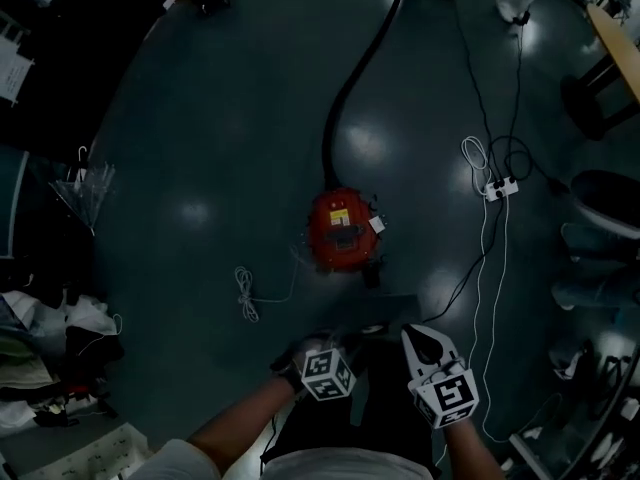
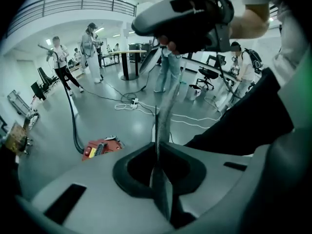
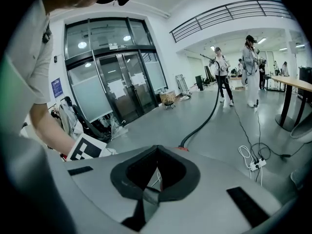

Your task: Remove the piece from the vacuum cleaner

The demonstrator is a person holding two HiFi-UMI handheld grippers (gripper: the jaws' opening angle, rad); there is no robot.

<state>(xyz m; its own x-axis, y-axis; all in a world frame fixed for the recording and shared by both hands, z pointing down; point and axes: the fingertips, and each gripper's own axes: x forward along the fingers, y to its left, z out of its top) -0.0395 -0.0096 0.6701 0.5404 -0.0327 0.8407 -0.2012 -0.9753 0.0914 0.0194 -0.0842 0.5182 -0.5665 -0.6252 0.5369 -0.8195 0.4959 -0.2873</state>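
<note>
Vacuum cleaner (image 1: 343, 232) sits apart on the floor (image 1: 220, 148); left gripper (image 2: 156, 165) pinches a thin grey strip (image 2: 163, 115), right gripper (image 3: 151, 191) closed empty.

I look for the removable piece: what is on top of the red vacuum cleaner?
On the red vacuum cleaner sit a yellow label, a dark panel and a white tag at its edge. Its shell hides the inside.

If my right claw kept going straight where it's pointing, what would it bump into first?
Probably the red vacuum cleaner: it sits straight ahead of the right claw, nothing showing in between. Depth is unclear, so it might touch the floor first.
</note>
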